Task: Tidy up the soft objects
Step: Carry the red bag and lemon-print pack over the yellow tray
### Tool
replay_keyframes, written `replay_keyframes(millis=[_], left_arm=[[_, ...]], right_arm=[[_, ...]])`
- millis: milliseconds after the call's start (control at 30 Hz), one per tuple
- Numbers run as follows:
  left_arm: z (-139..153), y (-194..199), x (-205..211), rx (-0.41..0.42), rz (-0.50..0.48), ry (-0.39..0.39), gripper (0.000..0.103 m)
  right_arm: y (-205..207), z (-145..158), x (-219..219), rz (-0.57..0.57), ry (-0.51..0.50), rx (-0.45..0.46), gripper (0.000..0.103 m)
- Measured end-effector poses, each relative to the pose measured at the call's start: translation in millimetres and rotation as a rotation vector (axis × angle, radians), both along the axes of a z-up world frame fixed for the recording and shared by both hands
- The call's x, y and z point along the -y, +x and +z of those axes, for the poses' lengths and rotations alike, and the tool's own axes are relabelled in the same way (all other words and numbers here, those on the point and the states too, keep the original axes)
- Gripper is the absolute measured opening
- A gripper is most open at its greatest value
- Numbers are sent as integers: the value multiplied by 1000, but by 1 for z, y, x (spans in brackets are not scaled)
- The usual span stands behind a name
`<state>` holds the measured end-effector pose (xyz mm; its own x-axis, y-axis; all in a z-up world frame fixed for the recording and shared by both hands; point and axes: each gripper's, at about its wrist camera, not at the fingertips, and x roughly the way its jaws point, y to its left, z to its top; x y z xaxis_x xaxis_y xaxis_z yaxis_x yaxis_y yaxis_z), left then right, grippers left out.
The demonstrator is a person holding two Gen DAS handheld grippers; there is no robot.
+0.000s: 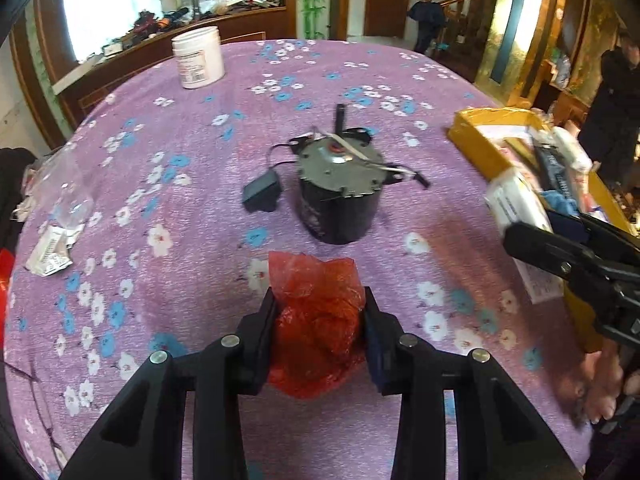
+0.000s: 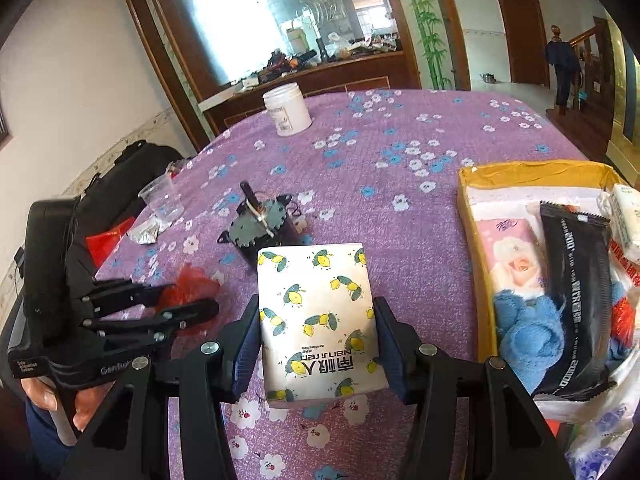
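A crumpled red plastic bag (image 1: 312,276) sits between the pads of my left gripper (image 1: 319,298), which is shut on it just above the purple flowered tablecloth (image 1: 160,152). The right wrist view shows the same left gripper (image 2: 192,298) at the left with the red bag (image 2: 196,278). My right gripper (image 2: 317,308) is shut on a white tissue pack printed with lemons (image 2: 316,280), held over the cloth left of a yellow cardboard box (image 2: 468,216). In the left wrist view that tissue pack (image 1: 516,208) and the right gripper (image 1: 560,232) are beside the box (image 1: 476,144).
The box holds a blue towel (image 2: 528,332), a black packet (image 2: 576,300) and a pink tissue pack (image 2: 512,256). A dark motor with wires (image 1: 340,196) stands mid-table, a white jar (image 1: 198,58) at the far edge, and a clear cup (image 1: 68,188) and foil packets (image 1: 50,252) at the left.
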<state>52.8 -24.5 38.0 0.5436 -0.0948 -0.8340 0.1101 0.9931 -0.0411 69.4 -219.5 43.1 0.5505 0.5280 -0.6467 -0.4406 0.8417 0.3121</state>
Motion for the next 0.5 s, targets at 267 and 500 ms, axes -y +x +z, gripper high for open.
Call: replay_keyframes(millis=[267, 500], left_arm=[[10, -6, 11, 19, -54, -71, 36], [22, -15, 30, 30, -96, -85, 36]], right_arm=[[-18, 8, 22, -58, 50, -18, 57], [-30, 17, 43, -89, 88, -15, 57]])
